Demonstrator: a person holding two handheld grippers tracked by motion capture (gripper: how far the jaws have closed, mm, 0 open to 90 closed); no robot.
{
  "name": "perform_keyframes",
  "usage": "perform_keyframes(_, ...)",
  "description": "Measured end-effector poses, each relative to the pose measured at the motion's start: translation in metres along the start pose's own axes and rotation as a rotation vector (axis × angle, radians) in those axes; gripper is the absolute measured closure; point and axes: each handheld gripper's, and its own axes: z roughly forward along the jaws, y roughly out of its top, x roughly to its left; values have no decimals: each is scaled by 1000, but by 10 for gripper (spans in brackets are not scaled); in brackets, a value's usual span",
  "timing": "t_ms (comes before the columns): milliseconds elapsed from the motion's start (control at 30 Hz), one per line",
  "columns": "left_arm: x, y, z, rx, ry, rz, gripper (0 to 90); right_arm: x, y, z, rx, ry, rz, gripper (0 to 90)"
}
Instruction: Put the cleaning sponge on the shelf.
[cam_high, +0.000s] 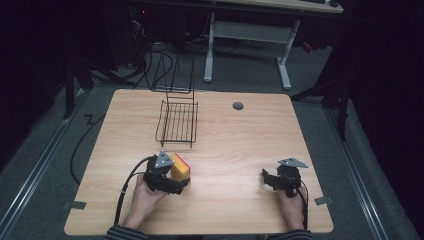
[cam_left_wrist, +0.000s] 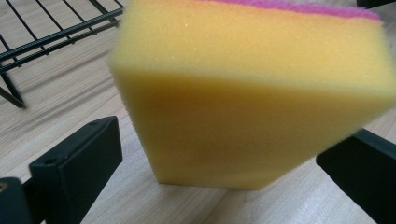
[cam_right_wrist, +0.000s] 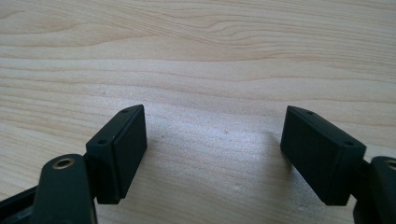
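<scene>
Left tongs gape wide around the sponge; a careless squeeze could topple it. Right tongs wide, empty.

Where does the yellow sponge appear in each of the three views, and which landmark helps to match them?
High view: the sponge stands lower left of centre, at the left gripper.
Left gripper view: it stands between the open jaws, close up.
Right gripper view: not in it.
Shared landmark: the wire rack, beyond the sponge in the high view, at upper left in the left gripper view.
</scene>
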Motion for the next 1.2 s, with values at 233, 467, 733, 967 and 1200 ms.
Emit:
perform_keyframes(233, 1, -1, 4, -2, 6, -5, 49, 0, 0, 0, -1, 0, -2, 230)
perform_keyframes(467, 1, -3, 8, -1, 3, -5, 89, 0, 0, 0, -1, 0, -2, 229)
perform_keyframes(733, 0, -6, 10, 1, -2, -4, 152, 0, 0, 0, 0, 0, -2, 229)
perform_keyframes(967, -2, -6, 10, -4, -1, 10, 197, 0, 0, 0, -1, 0, -4, 229)
perform_keyframes(1200, -3, -6, 9, -5, -14, 23, 231, 0, 0, 0, -1, 1, -4, 229)
